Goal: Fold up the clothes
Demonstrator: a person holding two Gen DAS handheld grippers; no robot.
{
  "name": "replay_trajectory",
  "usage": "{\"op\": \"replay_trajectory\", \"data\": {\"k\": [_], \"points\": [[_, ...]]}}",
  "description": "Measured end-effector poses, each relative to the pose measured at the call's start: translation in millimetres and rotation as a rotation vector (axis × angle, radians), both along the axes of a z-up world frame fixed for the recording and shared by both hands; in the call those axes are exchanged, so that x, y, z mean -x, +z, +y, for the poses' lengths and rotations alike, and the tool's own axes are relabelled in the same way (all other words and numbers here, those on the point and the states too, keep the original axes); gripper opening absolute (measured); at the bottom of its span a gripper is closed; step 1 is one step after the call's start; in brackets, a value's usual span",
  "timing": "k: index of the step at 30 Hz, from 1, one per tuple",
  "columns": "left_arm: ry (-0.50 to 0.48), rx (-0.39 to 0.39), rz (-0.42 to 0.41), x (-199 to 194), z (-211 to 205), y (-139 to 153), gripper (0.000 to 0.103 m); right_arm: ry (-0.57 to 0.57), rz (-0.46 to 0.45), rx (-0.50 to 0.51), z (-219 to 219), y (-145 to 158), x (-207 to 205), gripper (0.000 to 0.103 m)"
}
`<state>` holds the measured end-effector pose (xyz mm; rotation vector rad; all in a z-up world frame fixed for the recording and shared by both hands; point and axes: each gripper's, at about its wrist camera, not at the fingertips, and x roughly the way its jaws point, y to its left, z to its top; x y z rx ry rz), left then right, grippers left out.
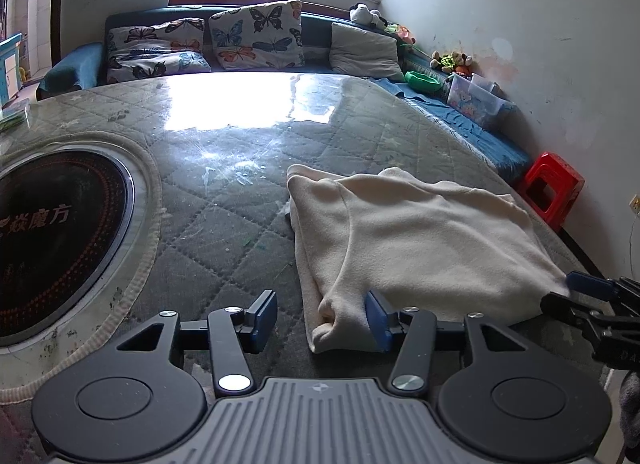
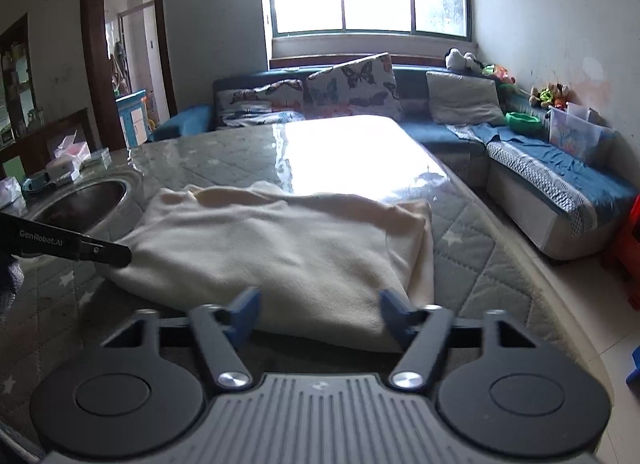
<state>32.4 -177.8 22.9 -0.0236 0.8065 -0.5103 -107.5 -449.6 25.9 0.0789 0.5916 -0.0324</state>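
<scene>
A cream fleece garment lies folded on the quilted grey table cover; it also shows in the right wrist view. My left gripper is open at the garment's near left corner, with the bunched corner lying between its jaws against the right pad. My right gripper is open at the garment's near edge, with the cloth lying between the blue pads. The right gripper's tip shows at the garment's right corner in the left wrist view. The left gripper's finger touches the garment's left edge in the right wrist view.
A round black induction cooktop is set into the table at left, seen as a metal basin in the right wrist view. A blue sofa with butterfly cushions runs behind and to the right. A red stool stands by the wall.
</scene>
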Motion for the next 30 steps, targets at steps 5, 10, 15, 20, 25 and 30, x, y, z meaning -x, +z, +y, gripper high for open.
{"op": "replay_trajectory", "data": {"k": [5,10,15,20,25,30], "points": [[0.015,0.003,0.013,1.9,3.3,-0.9,0.056,-0.026,-0.017,0.001,1.7,2.0,3.1,0.089],[0.017,0.002,0.017,6.3,5.9,0.3,0.06,-0.047,-0.022,-0.003,4.2,0.9,5.4,0.097],[0.014,-0.011,0.017,11.5,6.4,-0.2,0.067,-0.034,-0.016,0.015,12.2,1.0,5.7,0.103],[0.004,-0.026,0.014,20.0,6.3,0.2,0.077,-0.019,-0.013,0.046,20.9,1.2,6.3,0.103],[-0.006,-0.038,-0.002,29.4,7.0,1.2,0.086,-0.018,-0.005,0.056,27.9,0.5,7.8,0.103],[-0.016,-0.048,-0.022,37.8,9.1,3.0,0.095,-0.038,0.012,0.069,32.2,-1.9,10.0,0.103]]}}
